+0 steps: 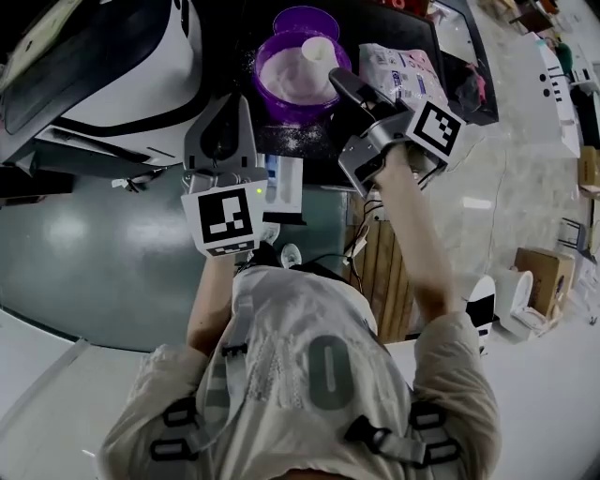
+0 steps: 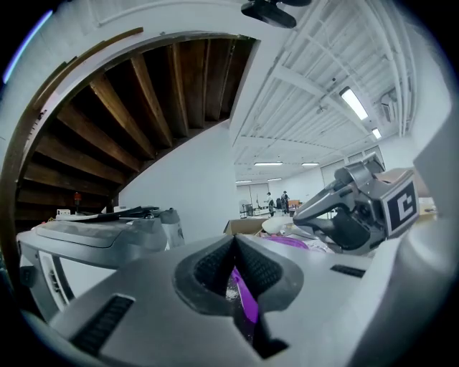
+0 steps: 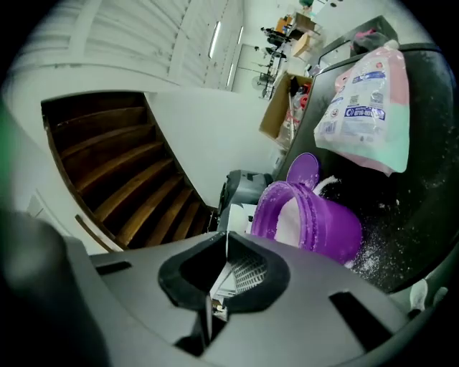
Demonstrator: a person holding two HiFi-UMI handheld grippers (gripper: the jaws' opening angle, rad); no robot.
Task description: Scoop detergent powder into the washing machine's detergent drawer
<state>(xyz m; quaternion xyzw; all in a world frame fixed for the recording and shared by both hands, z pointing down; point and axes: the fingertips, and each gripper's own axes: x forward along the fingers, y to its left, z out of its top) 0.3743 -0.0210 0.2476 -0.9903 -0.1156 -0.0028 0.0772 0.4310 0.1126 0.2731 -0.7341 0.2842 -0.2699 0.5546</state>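
A purple tub (image 1: 298, 75) of white detergent powder stands on the dark counter, with a white cup (image 1: 319, 49) in the powder. The open white drawer (image 1: 283, 183) juts from the washing machine front, below the tub. My left gripper (image 1: 230, 108) hovers left of the tub. In the left gripper view it (image 2: 234, 240) is shut on a thin purple scoop (image 2: 245, 299) dusted with powder. My right gripper (image 1: 339, 82) points at the tub's right rim. Its jaws (image 3: 228, 240) are shut, with the tub (image 3: 315, 218) just ahead.
A detergent bag (image 1: 403, 70) lies right of the tub, and the purple lid (image 1: 305, 19) lies behind it. Spilled powder (image 1: 295, 139) dusts the counter. The washing machine top (image 1: 112, 253) spreads to the left. A white appliance (image 1: 122, 66) stands at the back left.
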